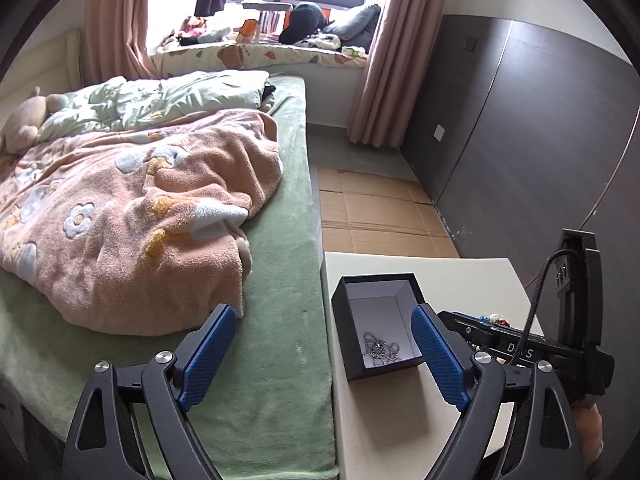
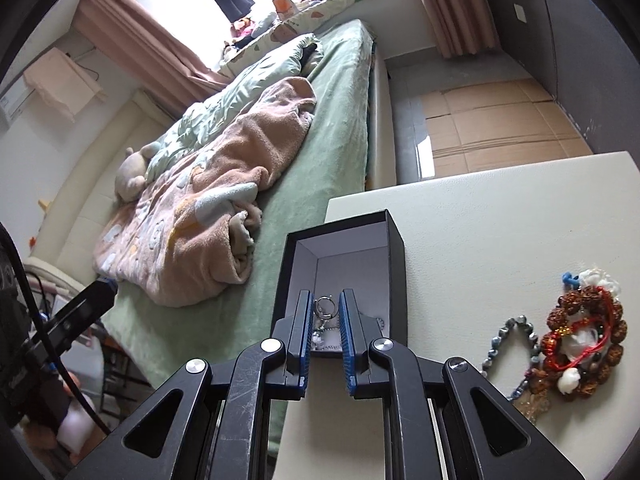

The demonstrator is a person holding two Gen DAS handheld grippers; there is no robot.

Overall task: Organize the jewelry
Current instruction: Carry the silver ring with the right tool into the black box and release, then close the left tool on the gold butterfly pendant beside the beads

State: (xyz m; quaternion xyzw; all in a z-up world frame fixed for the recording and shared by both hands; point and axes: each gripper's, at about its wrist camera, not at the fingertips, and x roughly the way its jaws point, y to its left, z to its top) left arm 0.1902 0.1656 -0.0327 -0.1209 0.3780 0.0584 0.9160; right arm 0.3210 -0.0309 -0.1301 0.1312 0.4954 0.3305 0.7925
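A black open box with a white inside [image 1: 376, 320] [image 2: 394, 240] stands on the cream table [image 1: 460, 276] [image 2: 500, 220] near its left edge. A silver bead chain [image 1: 380, 350] lies in the box. My right gripper [image 2: 326, 300] hangs over the box's near end, its blue pads closed on a silver ring piece [image 2: 325, 307] with a chain dangling below. My left gripper [image 1: 324, 316] is open and empty, held over the bed edge and the box. The right gripper's body shows in the left wrist view [image 1: 520, 348].
A heap of bead bracelets and red cord [image 2: 580, 332] and a grey bead string [image 2: 508, 340] lie on the table's right side. The bed with a green sheet [image 1: 280, 280] and pink blanket [image 1: 140, 220] adjoins the table. Cardboard [image 1: 380, 208] covers the floor beyond.
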